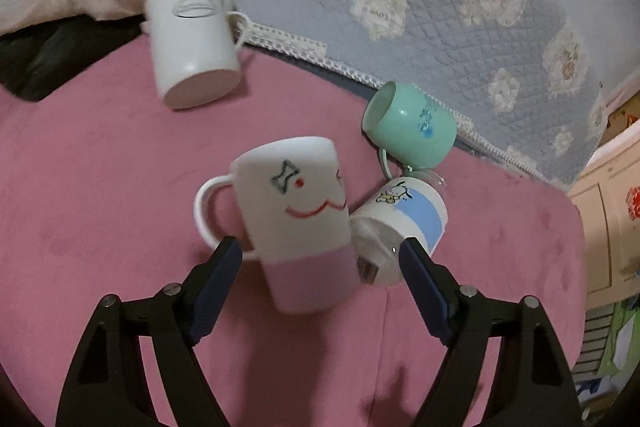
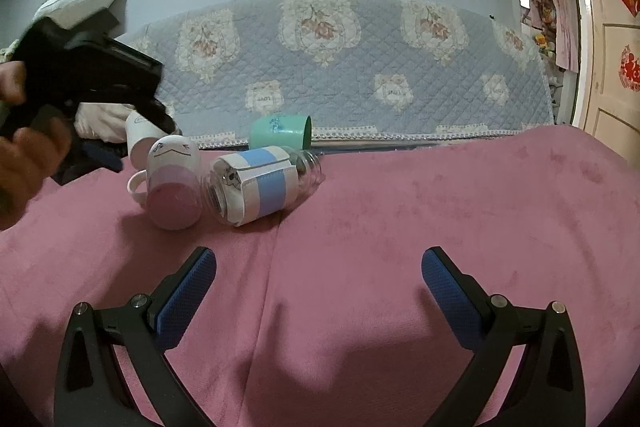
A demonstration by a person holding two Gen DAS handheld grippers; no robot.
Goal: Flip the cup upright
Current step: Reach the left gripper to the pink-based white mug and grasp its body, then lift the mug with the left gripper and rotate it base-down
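On the pink blanket (image 1: 100, 187) four containers lie on their sides. Farthest left in the left wrist view is a plain white mug (image 1: 192, 39) with an oval printed mark on its wall, its base turned toward the camera and its handle on the right, so what it holds cannot be told. Next comes the white and pink mug (image 1: 300, 223), painted with a smiling face, handle to the left, pink base toward the camera; its mouth faces away, so its inside is hidden. The left gripper (image 1: 320, 259) has its blue-padded fingers spread wide on either side of this mug's lower part, touching neither wall as far as can be seen. Touching the mug's right side is a clear jar (image 1: 400, 223) in a white and blue sleeve with a cartoon dog; through the glass in the right wrist view (image 2: 256, 183) something pale and something dark show inside, too unclear to name. Just beyond the jar lies a green cup (image 1: 412, 127), its open mouth facing left in the left wrist view, showing a bare interior, its handle underneath touching the jar. Behind them lies a quilted blue cover (image 1: 460, 27) with flower patches. In the right wrist view the right gripper (image 2: 320, 275) hangs over bare blanket near the jar, its fingers spread wide and holding nothing, well apart from the mugs, while a hand (image 2: 28, 159) at far left holds the other tool.
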